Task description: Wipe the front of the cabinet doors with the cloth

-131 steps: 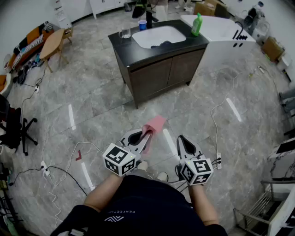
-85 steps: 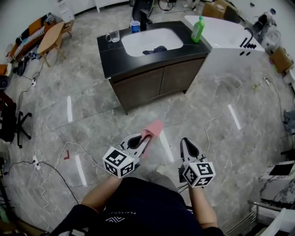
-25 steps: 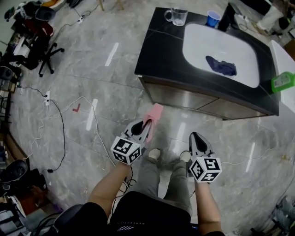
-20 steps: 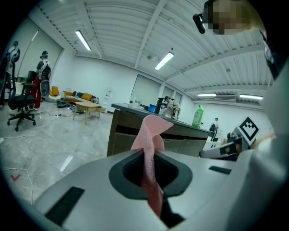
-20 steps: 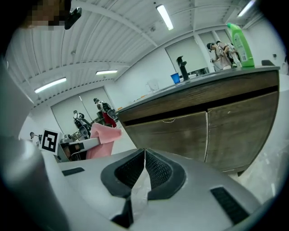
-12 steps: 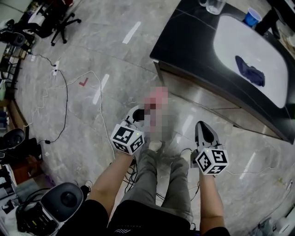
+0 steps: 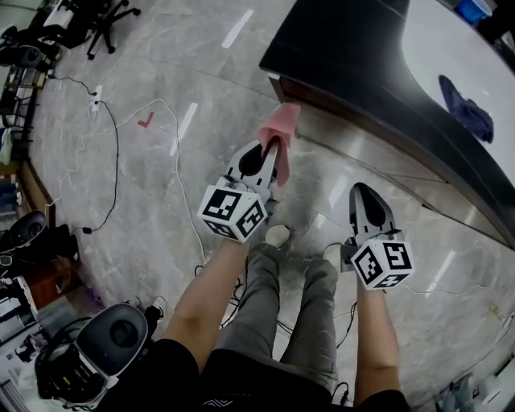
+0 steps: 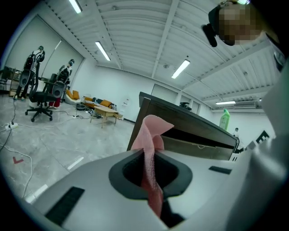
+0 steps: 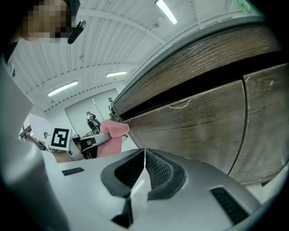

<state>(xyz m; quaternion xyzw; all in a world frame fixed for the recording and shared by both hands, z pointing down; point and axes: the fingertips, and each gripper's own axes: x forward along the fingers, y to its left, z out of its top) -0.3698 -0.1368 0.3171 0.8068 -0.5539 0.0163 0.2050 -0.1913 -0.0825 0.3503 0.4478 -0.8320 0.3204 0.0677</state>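
A pink cloth (image 7: 279, 130) sticks up from my left gripper (image 7: 272, 153), which is shut on it; the cloth (image 8: 151, 149) runs down between the jaws in the left gripper view. The cloth's tip is close to the left corner of the dark wooden cabinet (image 7: 378, 161), whether touching I cannot tell. Two brown cabinet doors (image 9: 198, 122) fill the right gripper view, with a seam (image 9: 240, 126) between them. My right gripper (image 7: 364, 201) is shut with nothing in it, close below the doors. The cloth (image 9: 113, 135) and the left gripper (image 9: 90, 142) show at the left there.
The cabinet has a black countertop (image 7: 346, 48) with a white sink (image 7: 463, 56) holding a dark blue rag (image 7: 465, 109). A green bottle (image 8: 224, 121) stands on top. White cables (image 7: 189, 201) lie on the grey marble floor, and chairs (image 7: 105, 16) stand at the far left.
I have walked up to the cabinet over the last seconds. Both grippers have moved forward and up towards its front, and the pink cloth now reaches the left corner.
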